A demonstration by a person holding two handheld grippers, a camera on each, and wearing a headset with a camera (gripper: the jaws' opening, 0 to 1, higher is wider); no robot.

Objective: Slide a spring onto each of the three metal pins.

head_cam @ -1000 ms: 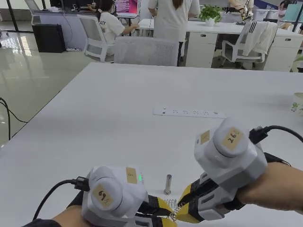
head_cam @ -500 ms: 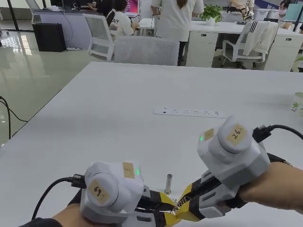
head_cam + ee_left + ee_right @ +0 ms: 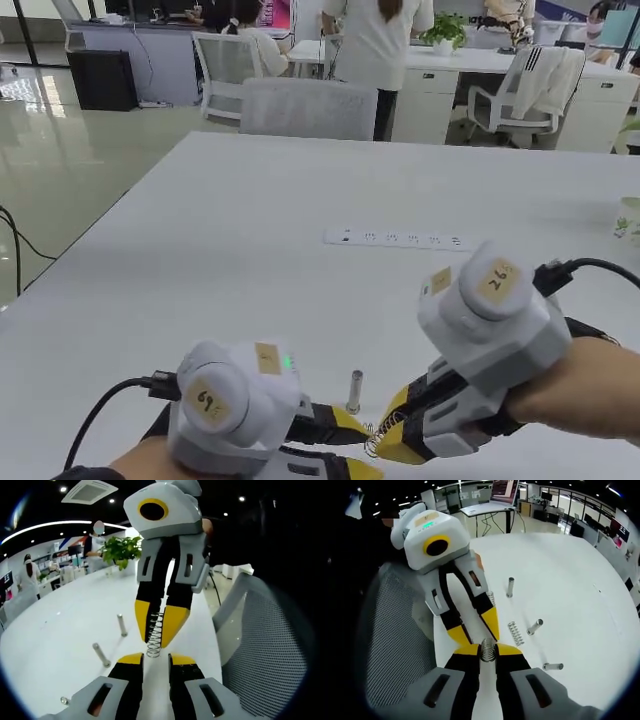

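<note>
My right gripper (image 3: 488,649) is shut on a small steel spring (image 3: 488,653), which I see end-on between its yellow fingertips. In the left gripper view that spring (image 3: 155,630) hangs between the right gripper's fingers (image 3: 175,622). My left gripper (image 3: 156,659) is open, and its tips are just at the spring's free end. One metal pin (image 3: 354,389) stands upright on the white table just beyond both grippers. Two more pins (image 3: 535,626) (image 3: 552,666) lie on their sides. A loose spring (image 3: 515,632) lies beside them.
A white power strip (image 3: 399,238) lies across the middle of the table (image 3: 250,250). A mesh office chair (image 3: 400,645) is close behind the left gripper. Desks, chairs and people are beyond the table's far edge.
The left gripper's tips have closed in on the spring's free end. The right gripper has stayed almost still with the spring. The head camera has shifted slightly.
</note>
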